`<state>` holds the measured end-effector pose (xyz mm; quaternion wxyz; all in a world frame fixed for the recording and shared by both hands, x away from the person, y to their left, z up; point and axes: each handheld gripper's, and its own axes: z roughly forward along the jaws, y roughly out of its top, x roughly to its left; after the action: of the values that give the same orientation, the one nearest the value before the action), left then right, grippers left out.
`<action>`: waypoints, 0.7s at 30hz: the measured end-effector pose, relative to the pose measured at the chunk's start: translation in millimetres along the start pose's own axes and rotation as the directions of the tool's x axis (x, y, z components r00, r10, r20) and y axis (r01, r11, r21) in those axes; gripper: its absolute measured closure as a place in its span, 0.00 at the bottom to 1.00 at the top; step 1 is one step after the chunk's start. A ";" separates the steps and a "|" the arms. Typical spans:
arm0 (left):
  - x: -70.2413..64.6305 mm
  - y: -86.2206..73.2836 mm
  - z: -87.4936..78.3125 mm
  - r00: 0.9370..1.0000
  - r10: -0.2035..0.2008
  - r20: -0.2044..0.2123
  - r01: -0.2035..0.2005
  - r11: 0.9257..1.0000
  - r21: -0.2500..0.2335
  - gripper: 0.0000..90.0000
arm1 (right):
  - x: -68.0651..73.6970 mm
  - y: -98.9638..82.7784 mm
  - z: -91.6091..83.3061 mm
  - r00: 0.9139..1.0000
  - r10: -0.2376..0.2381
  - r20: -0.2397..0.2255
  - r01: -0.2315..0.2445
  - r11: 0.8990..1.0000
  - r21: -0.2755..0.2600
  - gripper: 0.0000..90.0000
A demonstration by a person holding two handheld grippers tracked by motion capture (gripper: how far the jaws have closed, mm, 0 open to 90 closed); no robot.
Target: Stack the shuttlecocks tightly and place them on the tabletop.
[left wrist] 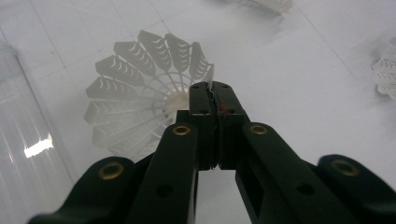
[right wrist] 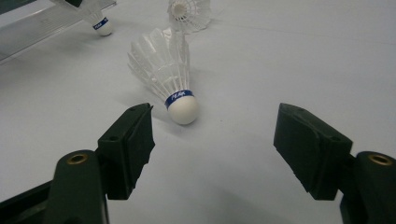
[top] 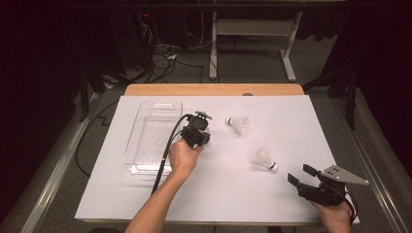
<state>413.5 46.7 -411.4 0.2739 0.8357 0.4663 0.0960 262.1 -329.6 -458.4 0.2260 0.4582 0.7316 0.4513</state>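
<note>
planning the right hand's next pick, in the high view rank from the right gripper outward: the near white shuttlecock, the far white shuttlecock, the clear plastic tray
From the right gripper:
1. Near white shuttlecock, just up-left of it.
2. Far white shuttlecock, mid-table, farther back.
3. Clear plastic tray, far left.

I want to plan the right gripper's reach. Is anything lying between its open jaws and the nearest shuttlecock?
Nothing visible does. In the right gripper view, only bare white table cover lies between the right gripper and the shuttlecock, whose cork tip points toward the jaws.
</note>
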 end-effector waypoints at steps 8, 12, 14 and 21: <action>-6.8 4.6 5.3 1.000 0.016 0.022 -0.016 1.000 -0.015 0.96 | -0.4 -0.1 0.0 1.000 0.000 -0.002 0.000 1.000 0.000 0.32; -9.5 6.4 7.1 0.999 0.028 0.022 -0.028 1.000 -0.007 0.97 | -0.5 -0.1 -0.1 1.000 0.000 -0.003 0.000 1.000 -0.001 0.32; -9.6 6.6 6.3 0.999 0.033 0.007 -0.033 0.999 -0.009 0.98 | -0.7 -0.2 -0.2 1.000 -0.001 -0.003 0.001 1.000 -0.001 0.32; -1.3 6.7 -0.1 0.999 0.035 -0.032 -0.035 0.999 0.004 0.99 | -0.4 -0.1 0.0 1.000 0.000 -0.002 0.000 1.000 -0.001 0.32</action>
<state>417.6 42.9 -407.6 0.2631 0.8426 0.4560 0.1133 262.2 -330.0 -458.5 0.2253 0.4576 0.7317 0.4521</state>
